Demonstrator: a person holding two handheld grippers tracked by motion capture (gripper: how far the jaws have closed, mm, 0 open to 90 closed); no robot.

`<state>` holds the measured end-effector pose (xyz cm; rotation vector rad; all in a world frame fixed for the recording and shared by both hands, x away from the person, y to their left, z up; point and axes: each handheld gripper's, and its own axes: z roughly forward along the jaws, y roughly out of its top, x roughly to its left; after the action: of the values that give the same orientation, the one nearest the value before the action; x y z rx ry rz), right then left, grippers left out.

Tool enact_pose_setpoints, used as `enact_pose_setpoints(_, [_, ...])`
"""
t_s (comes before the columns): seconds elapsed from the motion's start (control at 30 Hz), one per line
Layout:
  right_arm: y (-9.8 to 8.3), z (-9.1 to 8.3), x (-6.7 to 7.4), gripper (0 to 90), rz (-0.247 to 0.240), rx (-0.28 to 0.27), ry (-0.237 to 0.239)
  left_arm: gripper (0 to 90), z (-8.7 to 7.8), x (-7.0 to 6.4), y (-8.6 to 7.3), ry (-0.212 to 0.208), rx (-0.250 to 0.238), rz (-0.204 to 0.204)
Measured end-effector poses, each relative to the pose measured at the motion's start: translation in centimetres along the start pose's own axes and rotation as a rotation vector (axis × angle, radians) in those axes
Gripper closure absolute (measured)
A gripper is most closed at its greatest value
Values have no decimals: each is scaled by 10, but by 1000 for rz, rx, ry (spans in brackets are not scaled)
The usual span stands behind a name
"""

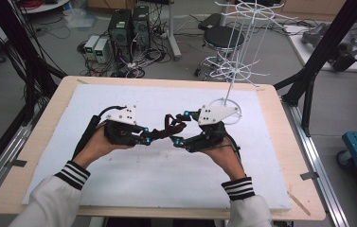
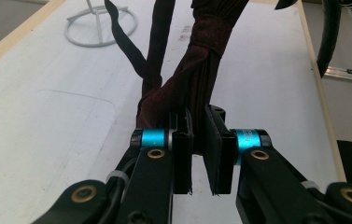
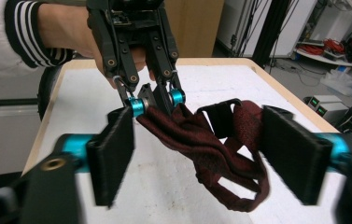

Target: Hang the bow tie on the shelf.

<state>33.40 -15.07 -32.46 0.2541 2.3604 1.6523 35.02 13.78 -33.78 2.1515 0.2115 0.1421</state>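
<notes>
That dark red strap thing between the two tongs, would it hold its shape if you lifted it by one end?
Probably not. The dark red fabric strap sags and folds in loops between the pads, so it looks floppy. It seems light, hanging from the left tongs' pinch alone. Its woven surface likely grips rather than slips.

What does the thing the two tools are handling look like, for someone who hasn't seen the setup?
On the white foam sheet covering the wooden table, look between the two hand-held tools near the middle. A dark red fabric strap with black ends hangs there, one end pinched in the left tool. It is the only soft, coloured item; the white wire rack behind is rigid.
</notes>
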Motion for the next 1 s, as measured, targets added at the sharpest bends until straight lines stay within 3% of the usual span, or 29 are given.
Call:
enact_pose_setpoints(0.33, [1,-1,0,518,-21,-3,-28,818,-2,1,0,-3,-8,-5])
enact_pose_setpoints(0.37, [1,-3,-1,642,-31,-7,-29,818,-3,2,0,2,-4,-2])
enact_pose_setpoints(0.4, [1,-3,-1,642,-31,-7,-29,818,-3,1,0,3,-8,-11])
enact_pose_setpoints(0.43, [2,-4,-1,794,-58,-16,-16,818,-3,1,-1,5,-9,-14])
enact_pose_setpoints(0.73, [2,-3,-1,825,-45,-17,2,793,-6,5,-1,21,-26,-21])
enact_pose_setpoints(0.8, [2,-4,-1,826,-43,-18,-6,629,-7,5,-2,37,-43,-20])
enact_pose_setpoints(0.83, [2,-5,-1,826,-43,-18,-13,492,-7,5,-2,68,-65,-13])
enact_pose_setpoints(0.9, [2,-8,-2,826,-29,-29,-29,148,-9,4,-4,136,-161,17])
enact_pose_setpoints(0.93, [3,-10,-2,826,-25,-36,-39,23,-12,4,-6,200,-220,-4])
enact_pose_setpoints(0.97, [3,-10,-2,826,-25,-36,-39,17,-12,4,-6,200,-220,-4])
enact_pose_setpoints(1.0, [3,-15,-3,826,-10,-40,-64,17,-16,6,-12,244,-259,-22])
